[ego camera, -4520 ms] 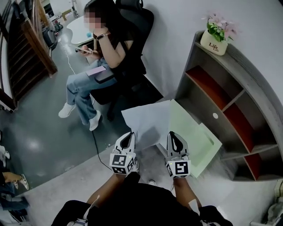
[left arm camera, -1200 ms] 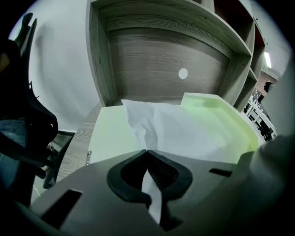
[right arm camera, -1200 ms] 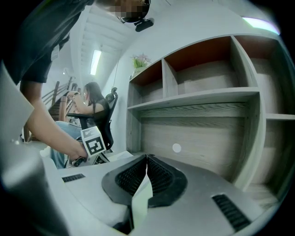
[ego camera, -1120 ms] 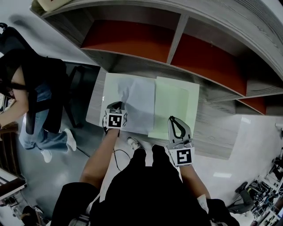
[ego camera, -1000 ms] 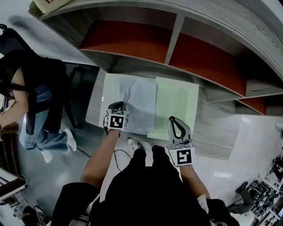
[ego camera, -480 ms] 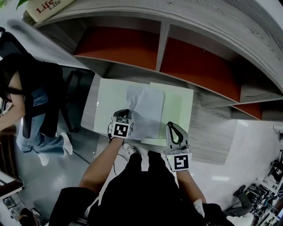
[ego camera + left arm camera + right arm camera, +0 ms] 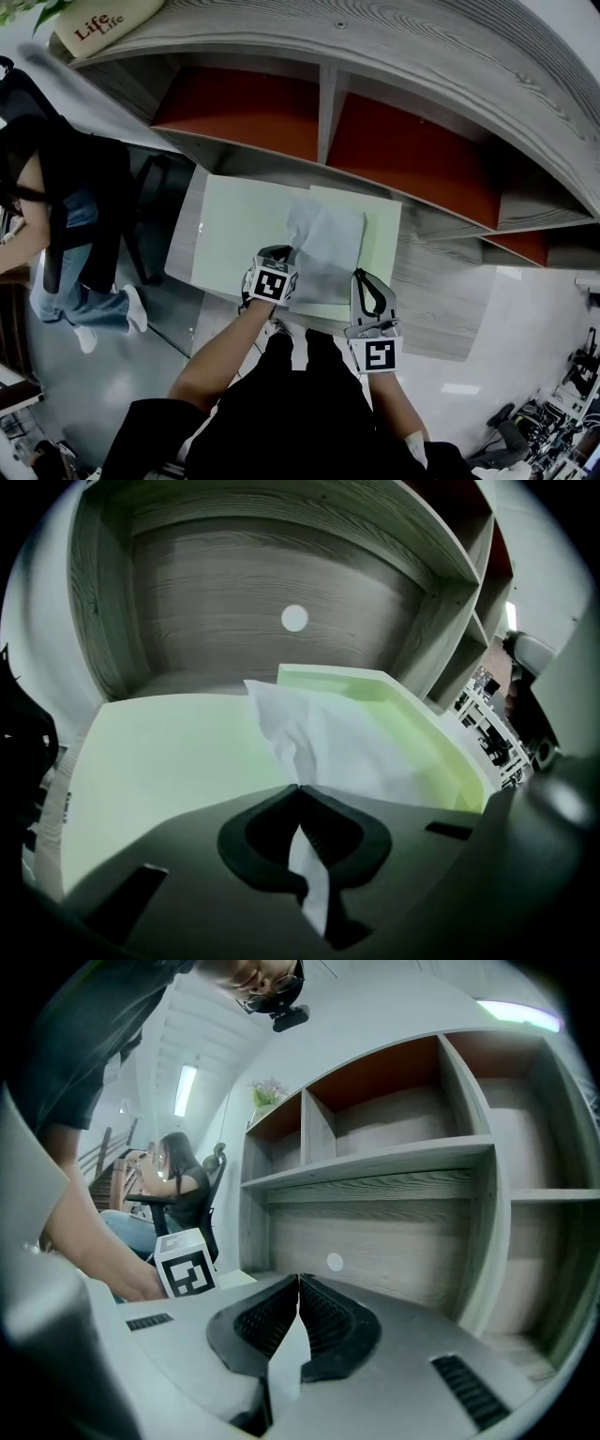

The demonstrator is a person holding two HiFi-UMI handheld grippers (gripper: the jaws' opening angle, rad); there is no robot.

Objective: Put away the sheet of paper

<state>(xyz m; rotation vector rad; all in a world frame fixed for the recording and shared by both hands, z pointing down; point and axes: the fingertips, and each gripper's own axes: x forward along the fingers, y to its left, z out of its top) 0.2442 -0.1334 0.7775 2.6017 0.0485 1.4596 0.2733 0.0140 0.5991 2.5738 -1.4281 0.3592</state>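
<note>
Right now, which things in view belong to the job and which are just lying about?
In the job:
paper, pinched in the left gripper
folder, open under it, its edge in the right gripper
shelf that the folder lies on

Lying about:
pot on top of the shelf
seated person at the left

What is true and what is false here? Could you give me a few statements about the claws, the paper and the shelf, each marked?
1. The left claw is clamped on the white sheet of paper. True.
2. The green folder lies on the floor. False: it rests on the shelf unit's bottom board.
3. The right claw is open and empty. False: it is shut on a thin pale edge, seemingly the green folder's.
4. A pot marked "Life" stands on top of the shelf unit. True.
</note>
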